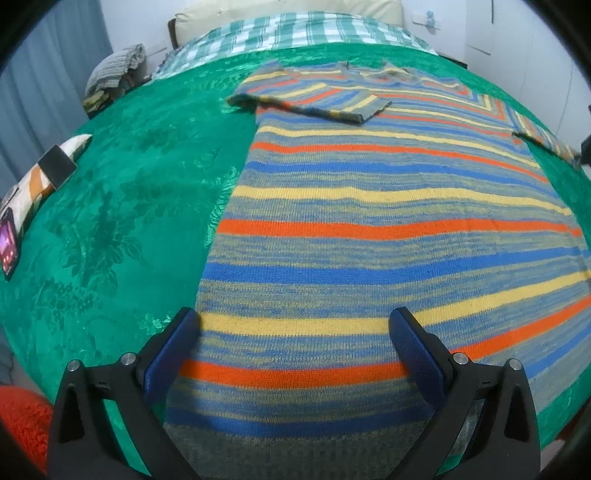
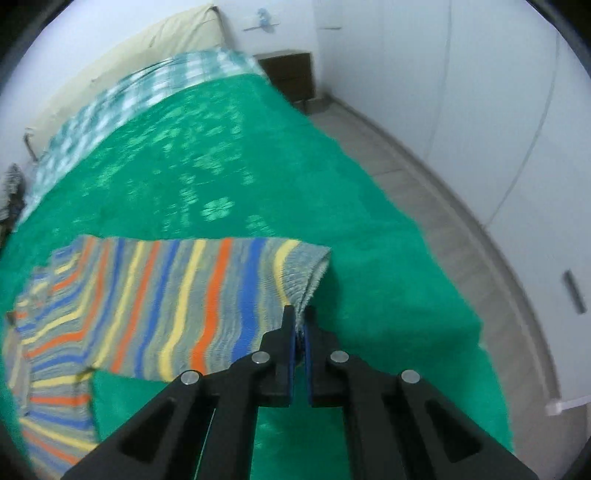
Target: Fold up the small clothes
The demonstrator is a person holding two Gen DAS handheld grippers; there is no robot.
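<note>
A striped knit sweater [image 1: 369,206] in blue, orange, yellow and grey lies flat on the green bedspread [image 1: 122,206]. Its left sleeve [image 1: 310,96] is folded across the chest. My left gripper [image 1: 295,325] is open, hovering over the sweater's hem, its fingers straddling the lower left part. In the right wrist view my right gripper [image 2: 300,314] is shut on the ribbed cuff of the sweater's right sleeve [image 2: 184,295], which is stretched out over the bedspread [image 2: 258,166]. The right gripper also shows at the far right edge of the left wrist view [image 1: 583,151].
Two phones [image 1: 57,166] lie on a striped cloth at the bed's left edge. A checked blanket [image 1: 288,33] and a cream pillow lie at the head. A pile of clothes [image 1: 114,70] sits at the far left. The bed's right edge drops to a tiled floor [image 2: 461,229].
</note>
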